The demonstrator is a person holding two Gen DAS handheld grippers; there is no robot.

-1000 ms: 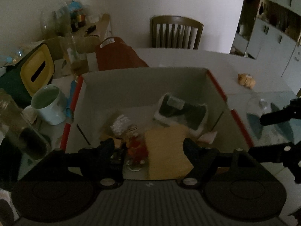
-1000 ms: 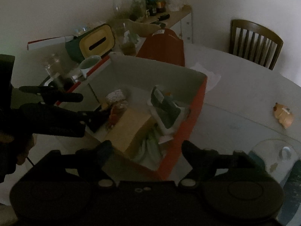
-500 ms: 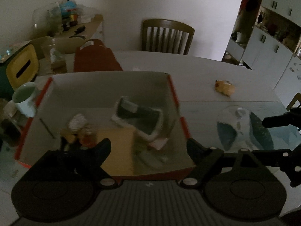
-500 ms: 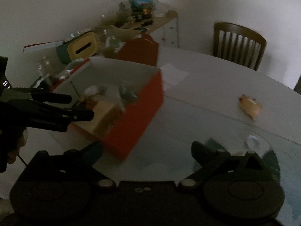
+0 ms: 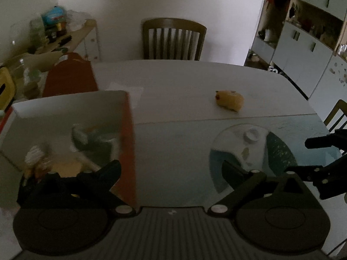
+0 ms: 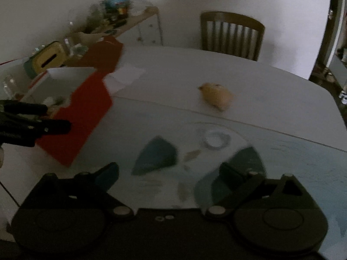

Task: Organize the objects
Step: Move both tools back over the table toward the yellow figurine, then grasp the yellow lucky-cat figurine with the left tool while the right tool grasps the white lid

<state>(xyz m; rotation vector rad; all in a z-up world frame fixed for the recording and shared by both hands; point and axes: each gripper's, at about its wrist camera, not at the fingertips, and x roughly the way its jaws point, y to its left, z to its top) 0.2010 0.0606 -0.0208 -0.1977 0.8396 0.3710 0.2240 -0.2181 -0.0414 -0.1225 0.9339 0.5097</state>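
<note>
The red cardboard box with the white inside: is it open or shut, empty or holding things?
Open and holding things. The red cardboard box has no lid over its white interior, and blurred items lie inside.

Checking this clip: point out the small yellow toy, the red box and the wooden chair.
Small yellow toy point(image 5: 229, 102), left wrist view, middle of its body.
Red box point(image 6: 83, 117), right wrist view, red outer side wall.
Wooden chair point(image 5: 173, 41), left wrist view, slatted backrest.

Wooden chair behind table; cabinets right.
</note>
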